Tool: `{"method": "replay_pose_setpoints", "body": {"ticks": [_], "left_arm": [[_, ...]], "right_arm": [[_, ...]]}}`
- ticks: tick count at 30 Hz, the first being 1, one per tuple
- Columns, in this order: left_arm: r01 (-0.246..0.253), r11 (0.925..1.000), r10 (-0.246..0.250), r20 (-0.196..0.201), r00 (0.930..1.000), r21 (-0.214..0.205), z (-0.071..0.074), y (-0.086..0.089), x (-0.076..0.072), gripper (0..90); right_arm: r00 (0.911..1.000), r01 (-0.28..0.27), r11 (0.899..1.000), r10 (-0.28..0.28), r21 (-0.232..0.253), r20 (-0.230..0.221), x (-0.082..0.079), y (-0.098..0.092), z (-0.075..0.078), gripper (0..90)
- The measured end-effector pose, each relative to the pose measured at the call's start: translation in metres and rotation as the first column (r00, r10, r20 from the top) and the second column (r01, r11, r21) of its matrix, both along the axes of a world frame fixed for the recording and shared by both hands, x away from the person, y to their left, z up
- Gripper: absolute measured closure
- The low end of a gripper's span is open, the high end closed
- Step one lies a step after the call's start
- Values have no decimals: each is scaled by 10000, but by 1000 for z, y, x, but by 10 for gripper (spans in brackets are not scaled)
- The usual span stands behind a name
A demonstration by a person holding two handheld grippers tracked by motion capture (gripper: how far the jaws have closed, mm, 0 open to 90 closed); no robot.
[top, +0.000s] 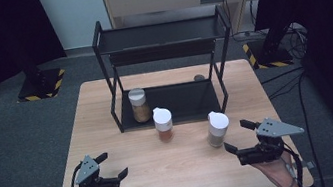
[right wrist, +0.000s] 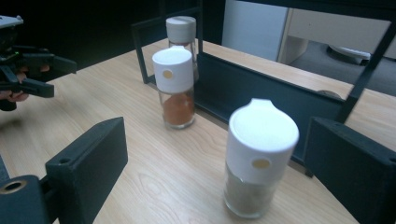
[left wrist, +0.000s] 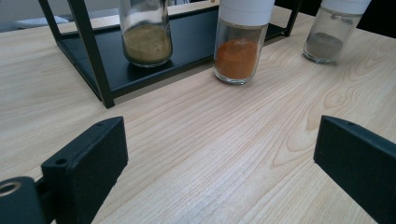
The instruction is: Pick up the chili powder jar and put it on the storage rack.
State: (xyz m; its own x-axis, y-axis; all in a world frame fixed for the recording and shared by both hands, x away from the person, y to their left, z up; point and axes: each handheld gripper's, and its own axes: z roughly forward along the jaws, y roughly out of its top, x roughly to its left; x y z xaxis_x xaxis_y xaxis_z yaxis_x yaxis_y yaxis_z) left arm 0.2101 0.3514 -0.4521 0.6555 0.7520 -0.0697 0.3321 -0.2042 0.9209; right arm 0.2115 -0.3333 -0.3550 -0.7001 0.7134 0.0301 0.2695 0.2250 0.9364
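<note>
While both sets of fingers are being held wide, the grey spice jar point(right wrist: 259, 158) is being risked: a sideways knock from the right gripper point(top: 238, 136) could topple it.

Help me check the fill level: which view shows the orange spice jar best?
The left gripper view: the orange spice jar is close, and its powder level shows clearly through the glass, though its lid is cropped. The right gripper view shows the whole jar, lid included, but farther off. The high view shows mostly its white lid.
</note>
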Motion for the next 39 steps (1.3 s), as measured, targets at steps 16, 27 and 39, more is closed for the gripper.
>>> {"method": "replay_pose_setpoints", "body": {"ticks": [16,27,39], "left_arm": [[54,10000,-54,-47,10000,-13,0,1,1,21],[95,9999,-95,-54,9999,-37,0,1,1,22],[134,9999,-134,-61,9999,-65,0,2,1,22]], "right_arm": [[9987,-504,9987,504,-38,-105,28,33,17,68],[9967,-772,9968,766,-195,-281,47,57,23,68],[9937,-992,9941,967,-429,-565,67,83,24,68]]}}
